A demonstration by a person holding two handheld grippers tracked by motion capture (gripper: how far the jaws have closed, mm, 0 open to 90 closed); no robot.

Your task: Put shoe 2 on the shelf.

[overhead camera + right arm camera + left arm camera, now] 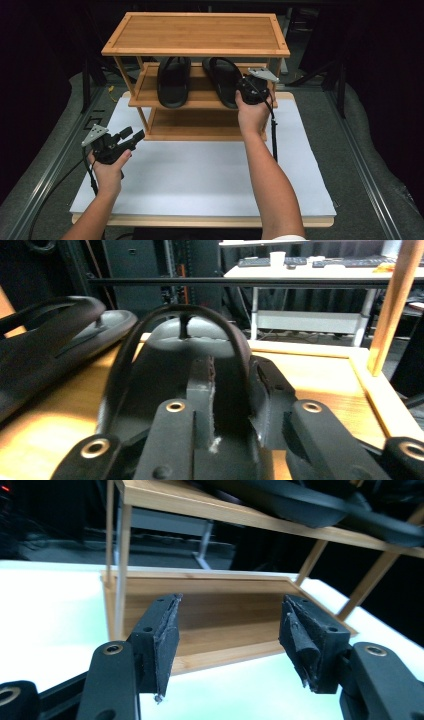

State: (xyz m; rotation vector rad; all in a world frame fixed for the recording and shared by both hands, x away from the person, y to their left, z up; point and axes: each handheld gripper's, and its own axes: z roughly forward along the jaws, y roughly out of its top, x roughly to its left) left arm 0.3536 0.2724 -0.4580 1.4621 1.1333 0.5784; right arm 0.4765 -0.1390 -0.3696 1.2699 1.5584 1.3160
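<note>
Right gripper's got a sandal on the middle shelf, left one's just hanging out.

The right gripper (246, 91) has its jaws pinched on the heel end of the right sandal (223, 80), which sits on the bamboo rack's (196, 35) middle shelf beside the left sandal (173, 80). The left gripper (134, 136) is spread wide with nothing between its jaws, over the white sheet (200, 170) near the rack's bottom shelf (220, 610).

A dark room is seen beyond the right gripper (230, 405); a white desk (300, 272) is set ahead. A keyboard (265, 261) and cup (278, 258) are placed on it.
</note>
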